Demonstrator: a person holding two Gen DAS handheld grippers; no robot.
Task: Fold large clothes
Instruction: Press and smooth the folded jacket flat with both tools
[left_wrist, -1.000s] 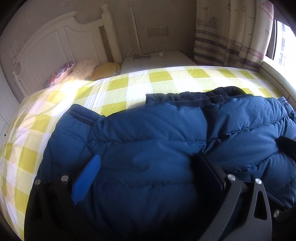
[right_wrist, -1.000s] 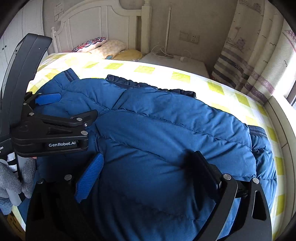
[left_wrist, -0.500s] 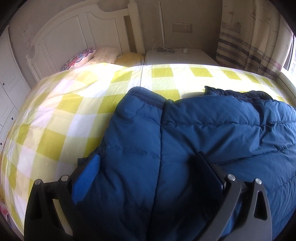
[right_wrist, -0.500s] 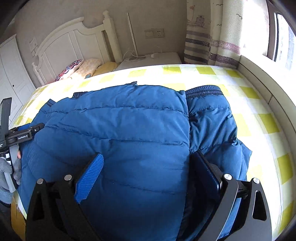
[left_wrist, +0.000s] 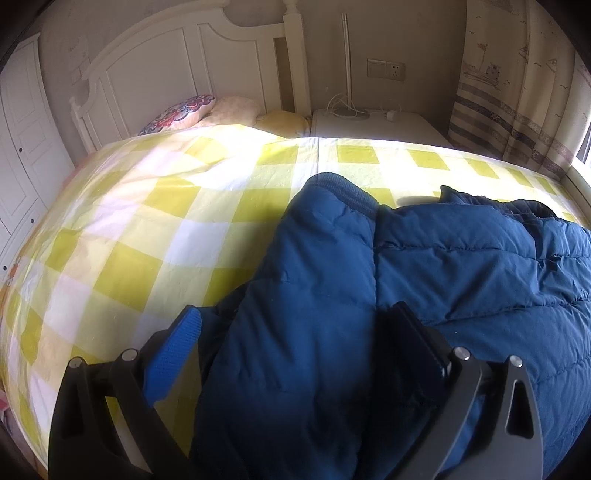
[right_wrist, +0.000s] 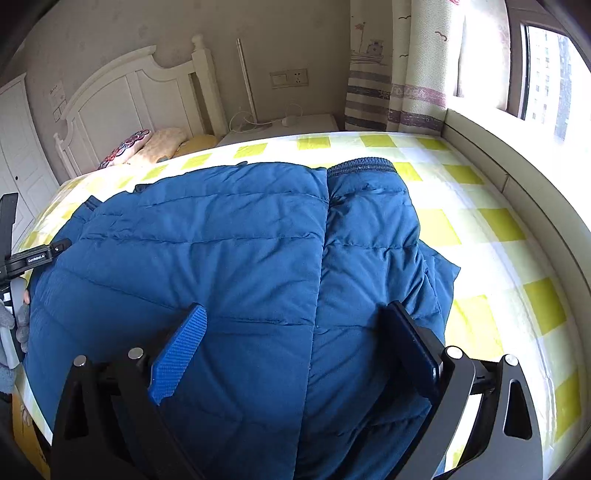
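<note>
A: Item one, left gripper (left_wrist: 295, 339)?
B: Fingers spread wide, jacket fabric bunched between them, a sleeve (left_wrist: 325, 236) running ahead; whether the pads press it, I cannot tell.
A: Right gripper (right_wrist: 299, 339)?
B: Likewise spread over the blue puffer jacket (right_wrist: 229, 251); grip unclear.
A: Jacket location?
B: Flat on the yellow-checked bedsheet (right_wrist: 491, 229), sleeves folded inward, ribbed cuff (right_wrist: 360, 166) toward the headboard (right_wrist: 122, 99).
A: Surroundings?
B: Pillows (left_wrist: 207, 110), nightstand (left_wrist: 373, 123), curtain (right_wrist: 406, 62).

Black gripper frames, silver screws, blue ribbed finger pads (right_wrist: 177, 354). Left gripper (right_wrist: 35, 254) marked "GenRobot.AI". Grey knit glove (right_wrist: 9, 325).
</note>
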